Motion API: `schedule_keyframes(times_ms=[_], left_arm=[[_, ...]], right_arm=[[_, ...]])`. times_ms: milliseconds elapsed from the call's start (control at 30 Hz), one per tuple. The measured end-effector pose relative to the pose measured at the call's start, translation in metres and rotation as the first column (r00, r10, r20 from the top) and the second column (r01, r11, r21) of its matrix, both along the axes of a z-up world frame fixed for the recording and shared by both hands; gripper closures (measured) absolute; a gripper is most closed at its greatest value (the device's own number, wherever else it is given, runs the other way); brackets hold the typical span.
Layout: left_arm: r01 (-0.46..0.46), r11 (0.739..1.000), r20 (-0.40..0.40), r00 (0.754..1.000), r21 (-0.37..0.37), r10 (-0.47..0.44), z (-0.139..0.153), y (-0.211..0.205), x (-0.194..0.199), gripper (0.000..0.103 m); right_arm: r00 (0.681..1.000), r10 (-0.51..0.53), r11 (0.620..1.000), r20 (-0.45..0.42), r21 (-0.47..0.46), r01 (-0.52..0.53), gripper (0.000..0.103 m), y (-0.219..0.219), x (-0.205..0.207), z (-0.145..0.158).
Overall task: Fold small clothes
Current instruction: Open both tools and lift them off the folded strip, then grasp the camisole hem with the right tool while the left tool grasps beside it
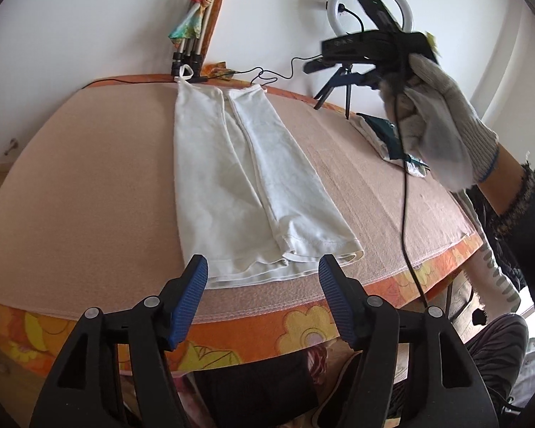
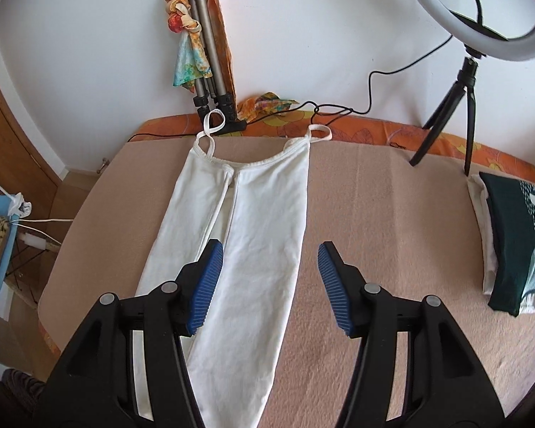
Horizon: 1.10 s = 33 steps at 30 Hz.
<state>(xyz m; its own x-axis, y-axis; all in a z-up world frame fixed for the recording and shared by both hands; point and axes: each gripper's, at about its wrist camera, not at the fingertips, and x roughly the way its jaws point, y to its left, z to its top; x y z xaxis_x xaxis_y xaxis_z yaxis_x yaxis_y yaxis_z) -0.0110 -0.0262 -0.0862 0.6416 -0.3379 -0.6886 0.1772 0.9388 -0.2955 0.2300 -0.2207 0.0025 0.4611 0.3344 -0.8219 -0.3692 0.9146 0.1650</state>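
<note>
- Top (image 1: 246, 178) is laid flat on the pink blanket (image 1: 89, 196), white and long, with both sides already folded in so that they meet down the middle.
- Its straps (image 2: 214, 121) are seen at the far end by the wall, and its hem is near the front edge of the table.
- Left tongs (image 1: 264, 285) are held open just over the hem, with nothing between the blue pads.
- Right tongs (image 2: 271, 278) are held open too, above the top, and nothing is gripped.
- The next fold is probably end to end, so the hem corners should be pinched through all layers and lifted together.
- The fold should be kept straight, so the middle seam is not pulled apart.
- Open blanket is seen on both sides of the top.
- The ring light stand (image 2: 453, 107) and its cord (image 2: 339, 110) at the far end should be kept clear of.
- The pile of folded clothes (image 2: 510, 242) by the right edge should not be bumped.
</note>
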Motion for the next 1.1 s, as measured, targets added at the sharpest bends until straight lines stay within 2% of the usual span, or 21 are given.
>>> schedule_keyframes(times_ms=[233,433,567,667,733,767,900,967,1000,1100], left_arm=[[-0.008,1.000,-0.101,0.995,-0.016,0.006,-0.013,0.036,0.021,0.039],[-0.005,0.994,-0.206,0.978,-0.109,-0.017,-0.033,0.044,0.038,0.041],[-0.023,0.986,-0.255,0.967,-0.166,-0.020,-0.044,0.045,0.041,0.044],[-0.030,0.979,-0.282,0.959,-0.200,-0.028,-0.050,0.046,0.044,0.051],[-0.023,0.979,-0.290,0.956,-0.202,-0.037,-0.052,0.045,0.045,0.060],[-0.020,0.979,-0.296,0.954,-0.204,-0.042,-0.054,0.044,0.046,0.068],[-0.013,0.975,-0.305,0.951,-0.221,-0.056,-0.056,0.041,0.051,0.082],[-0.011,0.977,-0.306,0.950,-0.214,-0.057,-0.058,0.040,0.053,0.093],[-0.011,0.978,-0.301,0.952,-0.209,-0.053,-0.058,0.039,0.053,0.097],[-0.010,0.979,-0.281,0.958,-0.205,-0.049,-0.055,0.039,0.051,0.099]], right_arm=[[0.993,-0.012,0.999,-0.113,0.048,0.018,0.045,-0.045,-0.087,-0.033],[0.967,0.007,0.992,-0.253,0.125,0.025,0.045,-0.058,-0.142,-0.077],[0.946,0.023,0.984,-0.323,0.177,0.036,0.052,-0.059,-0.155,-0.098],[0.942,0.034,0.981,-0.334,0.191,0.032,0.055,-0.058,-0.157,-0.104],[0.944,0.048,0.981,-0.327,0.192,0.016,0.061,-0.057,-0.158,-0.103],[0.941,0.058,0.978,-0.334,0.206,0.013,0.066,-0.058,-0.158,-0.103],[0.937,0.091,0.974,-0.337,0.227,-0.013,0.069,-0.051,-0.158,-0.106],[0.933,0.114,0.971,-0.341,0.237,-0.032,0.086,-0.045,-0.160,-0.107],[0.930,0.126,0.969,-0.346,0.242,-0.041,0.089,-0.043,-0.161,-0.109],[0.935,0.123,0.974,-0.334,0.222,-0.048,0.096,-0.040,-0.163,-0.107]])
